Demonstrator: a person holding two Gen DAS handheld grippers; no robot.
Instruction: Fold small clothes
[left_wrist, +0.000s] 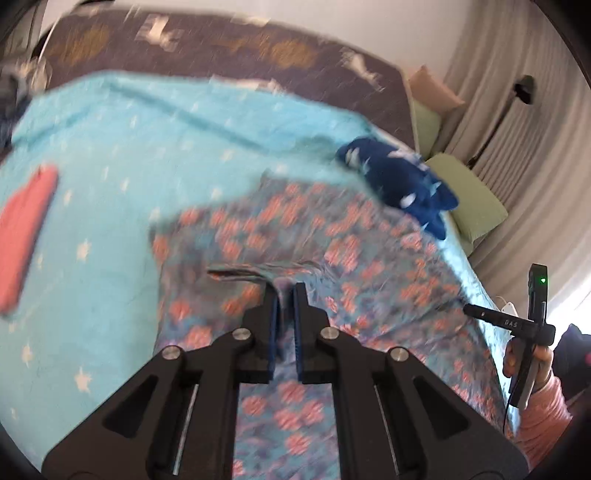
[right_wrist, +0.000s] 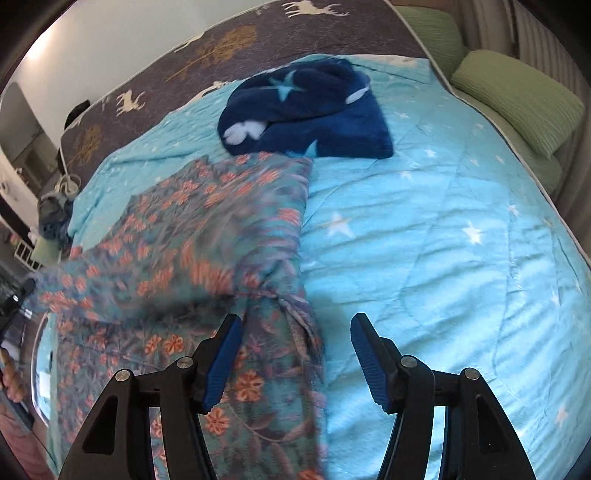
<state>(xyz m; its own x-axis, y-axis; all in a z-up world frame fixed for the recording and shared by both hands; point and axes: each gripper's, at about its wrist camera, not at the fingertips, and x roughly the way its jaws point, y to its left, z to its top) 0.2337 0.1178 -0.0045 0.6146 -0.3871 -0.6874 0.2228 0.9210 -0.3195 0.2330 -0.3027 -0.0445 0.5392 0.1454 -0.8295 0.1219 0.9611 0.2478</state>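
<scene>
A floral garment, teal-grey with pink flowers, lies spread on a light blue star-patterned blanket. My left gripper is shut on a raised fold of this garment near its middle. The view is blurred by motion. In the right wrist view the same floral garment drapes from the left down to the front. My right gripper is open and empty, with the garment's right edge between its fingers. A dark blue fleece garment lies crumpled farther back.
A folded pink cloth lies at the blanket's left. The dark blue fleece sits near the bed's right edge. Green pillows lie beside the bed. A grey deer-print cover runs along the back.
</scene>
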